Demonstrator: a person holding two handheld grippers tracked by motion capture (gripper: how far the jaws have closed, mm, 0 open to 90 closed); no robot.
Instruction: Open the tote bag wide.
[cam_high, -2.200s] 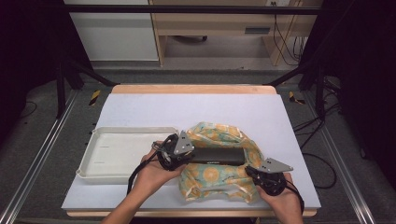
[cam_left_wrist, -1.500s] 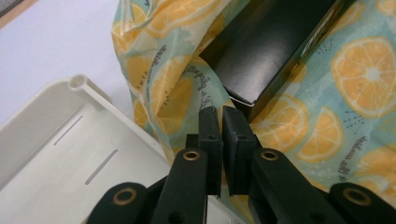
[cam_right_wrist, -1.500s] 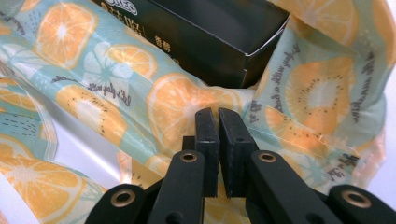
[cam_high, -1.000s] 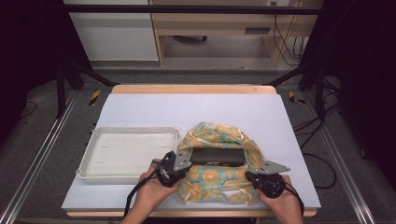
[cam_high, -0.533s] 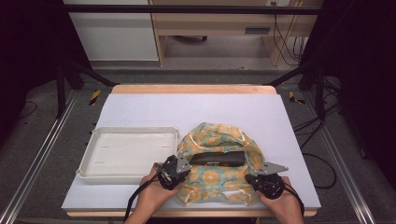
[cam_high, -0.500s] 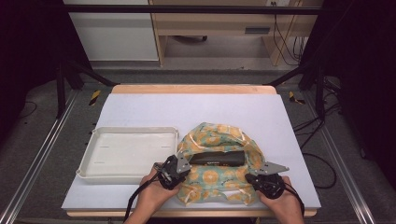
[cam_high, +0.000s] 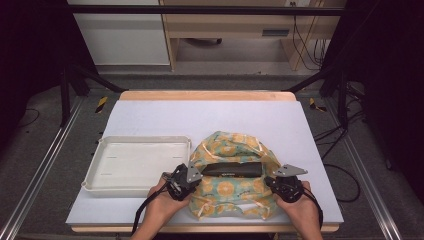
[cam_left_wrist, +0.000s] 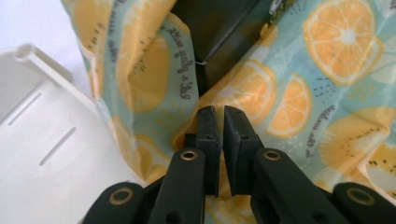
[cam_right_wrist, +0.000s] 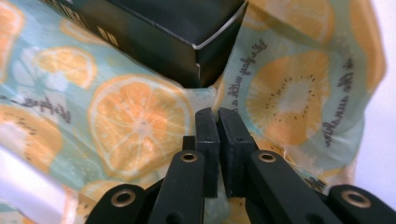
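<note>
Pinching the fruit-printed fabric on either side, the two hand-held grippers sit at the near edge of the table. The left gripper (cam_left_wrist: 215, 109) has its black jaws drawn together on a fold of the teal cloth bag printed with orange and kiwi slices (cam_left_wrist: 261, 93); in the high view this gripper (cam_high: 184, 181) sits at the bag's left edge, just beside the tray. The right gripper (cam_right_wrist: 217, 112) likewise has its jaws pressed together on the cloth, right under a corner of the black rectangular cardboard box (cam_right_wrist: 154, 35); from above, it (cam_high: 286, 186) grips the bag's right edge. Between the two grippers the bag (cam_high: 232, 187) lies bunched on the pale lavender table top (cam_high: 210, 117), its mouth gaping and the black box (cam_high: 231, 169) lying lengthways inside, partly uncovered. A shallow, off-white plastic tray (cam_high: 105, 187) rests on the table to the left of the bag, its right rim close to the cloth.
</note>
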